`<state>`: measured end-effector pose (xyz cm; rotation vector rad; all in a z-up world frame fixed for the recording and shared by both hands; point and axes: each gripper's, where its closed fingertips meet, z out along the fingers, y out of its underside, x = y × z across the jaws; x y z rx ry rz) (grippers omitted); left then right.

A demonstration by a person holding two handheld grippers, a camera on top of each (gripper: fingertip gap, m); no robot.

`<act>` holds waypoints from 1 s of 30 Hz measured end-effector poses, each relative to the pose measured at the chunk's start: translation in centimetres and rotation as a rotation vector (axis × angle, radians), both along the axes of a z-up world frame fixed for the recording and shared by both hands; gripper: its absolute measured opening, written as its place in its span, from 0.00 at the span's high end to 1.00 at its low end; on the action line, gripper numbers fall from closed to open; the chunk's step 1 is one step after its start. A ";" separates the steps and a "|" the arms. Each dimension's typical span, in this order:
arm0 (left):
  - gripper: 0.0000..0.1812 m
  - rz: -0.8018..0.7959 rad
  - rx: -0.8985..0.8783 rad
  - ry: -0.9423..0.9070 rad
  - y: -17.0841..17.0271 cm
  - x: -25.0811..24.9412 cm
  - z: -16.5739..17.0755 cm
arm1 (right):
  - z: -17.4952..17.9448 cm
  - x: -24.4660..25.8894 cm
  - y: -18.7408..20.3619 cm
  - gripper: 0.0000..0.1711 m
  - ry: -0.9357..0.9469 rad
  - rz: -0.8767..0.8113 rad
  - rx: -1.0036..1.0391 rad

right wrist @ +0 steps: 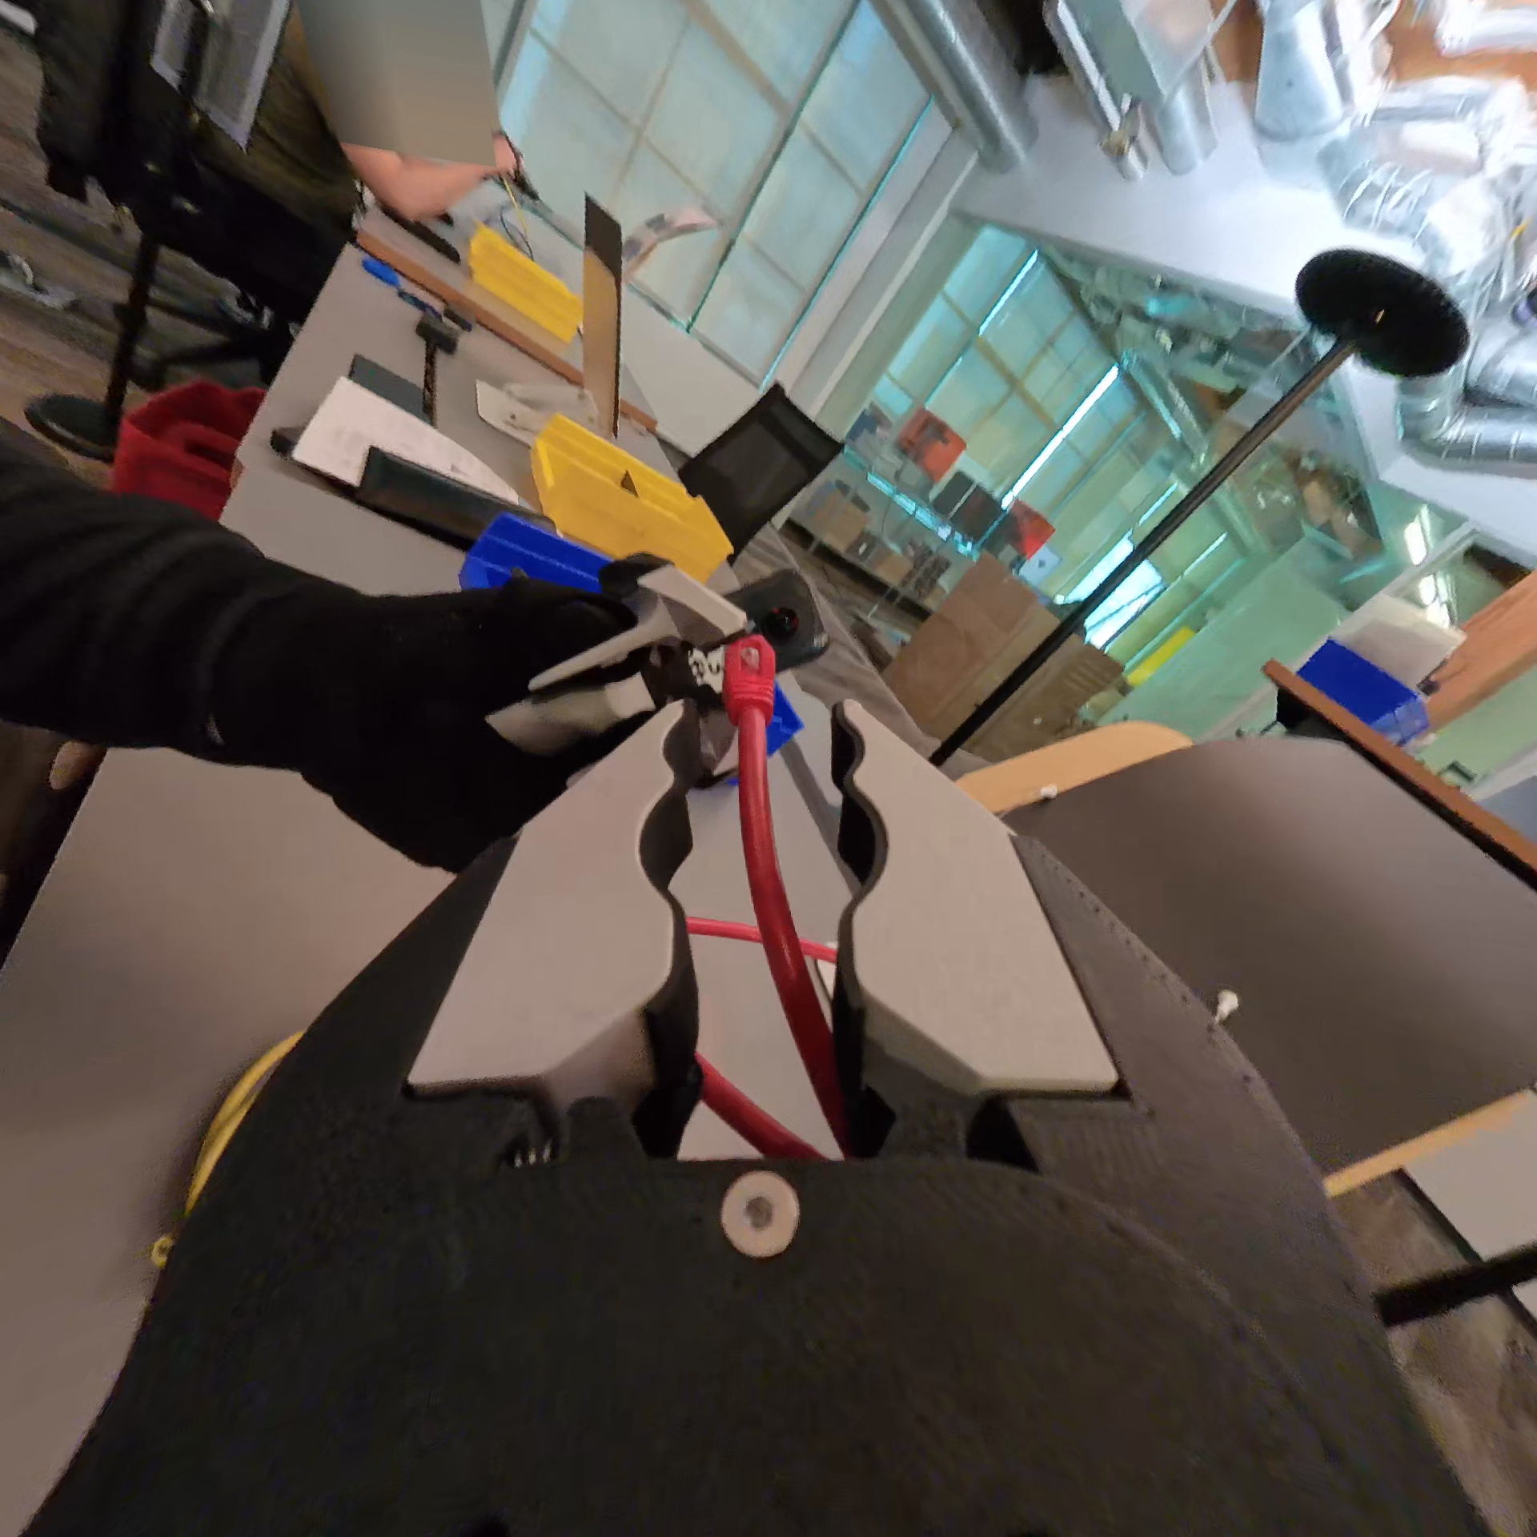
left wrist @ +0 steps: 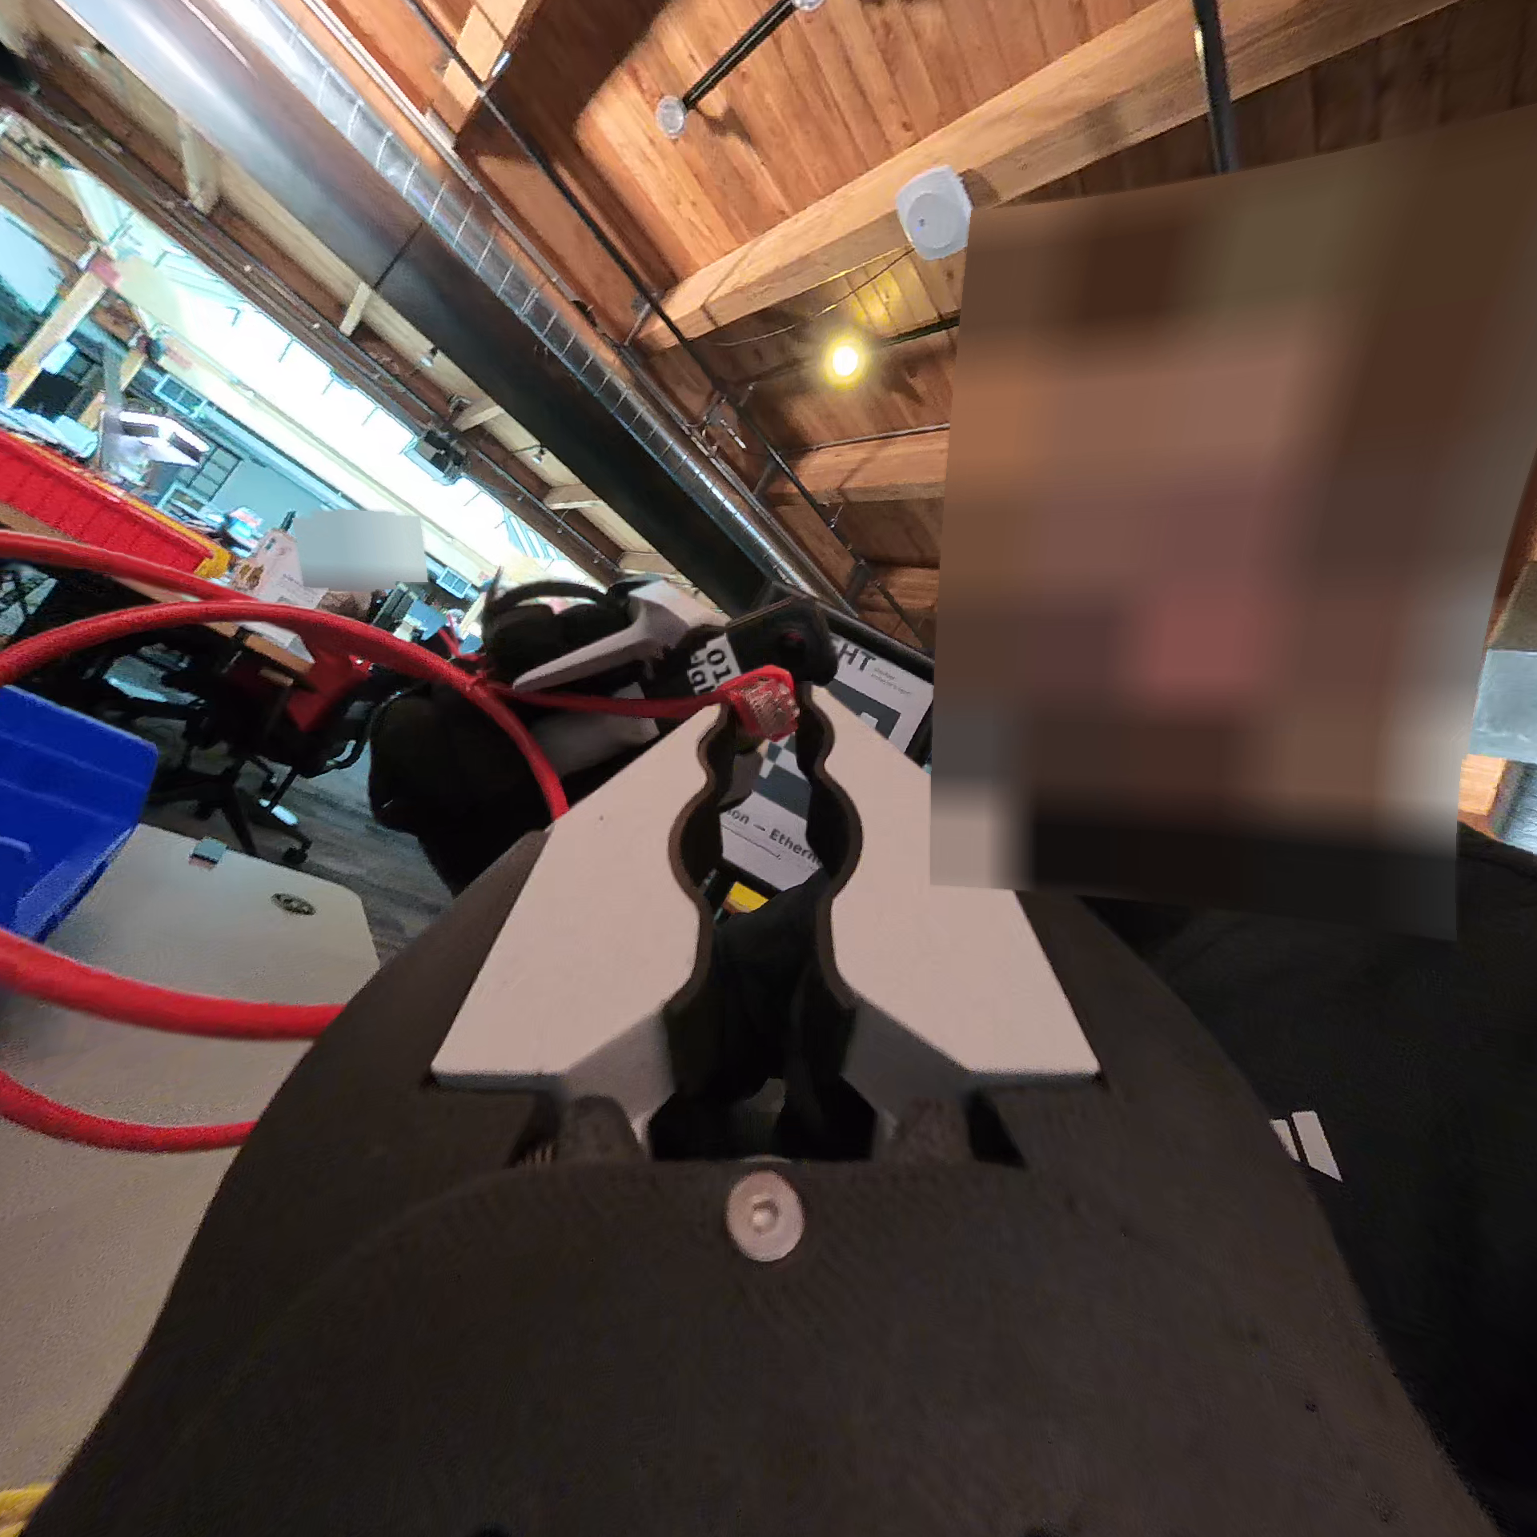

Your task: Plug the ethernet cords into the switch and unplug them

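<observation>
Left gripper [left wrist: 761, 707] is clamped on the clear plug [left wrist: 767, 704] of the red ethernet cord [left wrist: 532, 732], pinched right at the fingertips, held up in the air well above the grey table [right wrist: 208, 873]. Right gripper [right wrist: 761, 724] is released, jaws spread, with the cord running up between them but touching neither; in the right wrist view the red boot [right wrist: 751, 669] sits just past its fingertips, against the left gripper's tips. Looks like a handoff or regrip, my guess. Switch isn't visible in either view, so can't say how far the plug is from it. Risks: grip is only on the plug's tip, so slack or a tug from the cord loops trailing toward the table could twist it out or leave it skewed for the port; if the right closes on the cable below the boot rather than the boot itself, the plug will flop and won't seat; latch tab orientation can't be read from here. Bins on the table beyond the plug: 2 yellow [right wrist: 624, 491] and 1 blue [right wrist: 532, 553]; contents not visible. Blue bin [left wrist: 58, 798] and red bin [left wrist: 83, 499] left of the plug in the left view, contents also hidden.
</observation>
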<state>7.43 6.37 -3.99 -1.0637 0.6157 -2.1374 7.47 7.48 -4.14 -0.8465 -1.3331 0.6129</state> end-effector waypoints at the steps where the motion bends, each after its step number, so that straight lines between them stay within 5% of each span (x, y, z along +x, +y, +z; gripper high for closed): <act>1: 0.94 -0.010 -0.002 -0.020 -0.1 0.0 -0.1 | 0.1 0.0 -0.2 0.87 0.021 0.010 0.005; 4: 0.94 -0.037 -0.021 -0.054 -0.1 0.1 -0.5 | -0.3 -0.1 -0.7 0.94 0.010 0.033 0.001; 19: 0.92 -0.053 -0.073 -0.134 0.8 0.1 -2.2 | -2.7 -0.4 0.1 0.95 -0.095 0.002 -0.056; 24: 0.84 0.129 -0.071 0.118 2.7 -1.1 -4.4 | -3.5 0.2 1.1 0.95 -0.118 -0.019 -0.081; 30: 0.74 0.433 0.116 0.787 4.4 -5.2 -11.0 | -4.8 1.4 2.3 0.95 -0.185 -0.046 -0.099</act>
